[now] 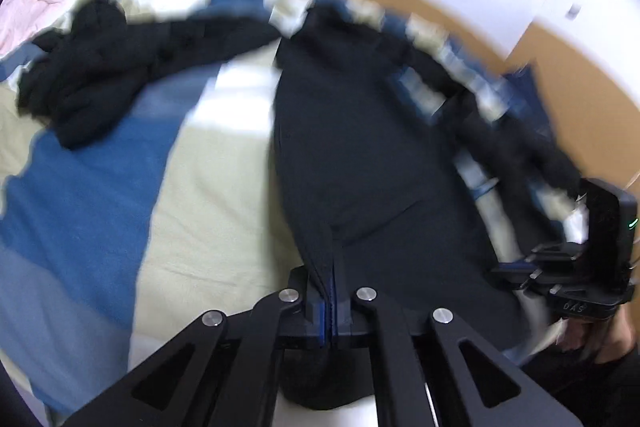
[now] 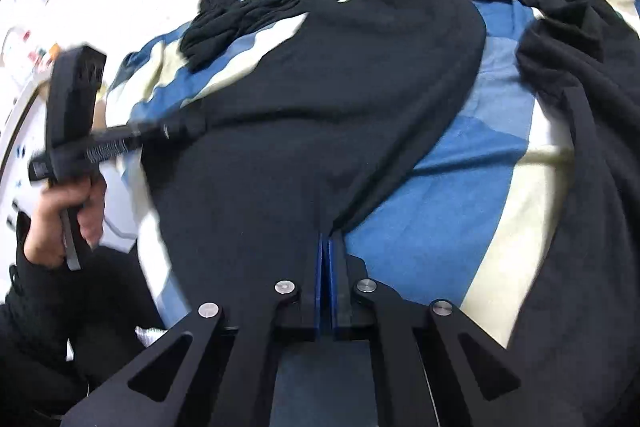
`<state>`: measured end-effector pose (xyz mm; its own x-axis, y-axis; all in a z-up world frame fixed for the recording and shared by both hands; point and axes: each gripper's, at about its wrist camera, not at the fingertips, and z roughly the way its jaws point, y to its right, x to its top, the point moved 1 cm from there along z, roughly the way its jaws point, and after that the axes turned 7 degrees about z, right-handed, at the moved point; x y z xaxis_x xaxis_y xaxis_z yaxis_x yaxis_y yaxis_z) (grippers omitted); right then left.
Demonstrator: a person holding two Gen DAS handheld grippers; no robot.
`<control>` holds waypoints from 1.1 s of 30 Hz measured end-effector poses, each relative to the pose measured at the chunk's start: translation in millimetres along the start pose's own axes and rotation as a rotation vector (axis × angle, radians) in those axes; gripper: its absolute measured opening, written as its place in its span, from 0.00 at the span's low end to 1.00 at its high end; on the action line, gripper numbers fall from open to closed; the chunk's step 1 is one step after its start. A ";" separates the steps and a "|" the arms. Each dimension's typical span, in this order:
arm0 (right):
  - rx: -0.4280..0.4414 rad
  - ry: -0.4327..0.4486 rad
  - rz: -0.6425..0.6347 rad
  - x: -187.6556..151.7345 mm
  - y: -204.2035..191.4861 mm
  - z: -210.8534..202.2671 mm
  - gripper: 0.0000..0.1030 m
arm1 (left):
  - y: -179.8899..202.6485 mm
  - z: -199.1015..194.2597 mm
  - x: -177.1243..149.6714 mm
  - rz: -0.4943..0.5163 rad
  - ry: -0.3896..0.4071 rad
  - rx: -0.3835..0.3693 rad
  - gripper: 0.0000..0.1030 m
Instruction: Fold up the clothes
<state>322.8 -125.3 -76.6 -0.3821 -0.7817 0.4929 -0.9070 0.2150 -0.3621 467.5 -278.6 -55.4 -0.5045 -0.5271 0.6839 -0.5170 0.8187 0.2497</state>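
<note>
The dark garment (image 1: 360, 147) lies spread on the blue-and-cream striped bedspread (image 1: 120, 187). The left gripper (image 1: 331, 291) and right gripper (image 2: 325, 251) each pinch its near hem, jaws pressed together.

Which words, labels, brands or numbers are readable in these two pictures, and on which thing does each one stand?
"DAS": embossed on the black body of the right tool, seen in the left wrist view; the last letter is uncertain.
Small white mark on the black garment: too small to read.
Coloured items on the white surface at the far left edge: too blurred to read.
Nothing else is legible.
</note>
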 end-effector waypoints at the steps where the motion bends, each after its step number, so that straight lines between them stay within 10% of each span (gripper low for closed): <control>1: 0.039 0.025 -0.021 -0.3 -4.8 -11.9 0.02 | 7.2 -15.6 -2.5 0.030 0.019 0.027 0.01; 7: 0.037 -0.127 -0.025 -22.8 3.0 -8.8 0.08 | 4.6 4.8 -40.0 0.036 -0.164 0.077 0.04; 10: 0.093 -0.133 0.026 -24.1 13.7 -20.7 0.21 | 14.2 -25.7 -26.9 0.049 -0.029 0.161 0.10; 14: 0.119 0.156 0.069 -4.3 29.9 -97.8 0.72 | 43.1 -51.4 8.0 0.130 0.133 0.215 0.75; 22: -0.044 0.304 0.228 57.2 80.5 -103.4 0.65 | 72.0 48.2 61.7 0.177 0.141 0.127 0.75; 27: -0.096 0.298 0.303 184.7 101.8 -45.2 0.57 | 51.1 110.2 37.4 0.109 -0.039 0.143 0.71; 33: -0.088 0.208 0.492 259.2 166.9 56.2 0.57 | 40.3 109.9 34.1 0.056 -0.042 0.067 0.71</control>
<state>82.4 -325.0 -53.8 -0.7844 -0.4457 0.4314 -0.6201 0.5815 -0.5267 353.4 -288.6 -97.4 -0.5618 -0.4912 0.6657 -0.5313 0.8310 0.1648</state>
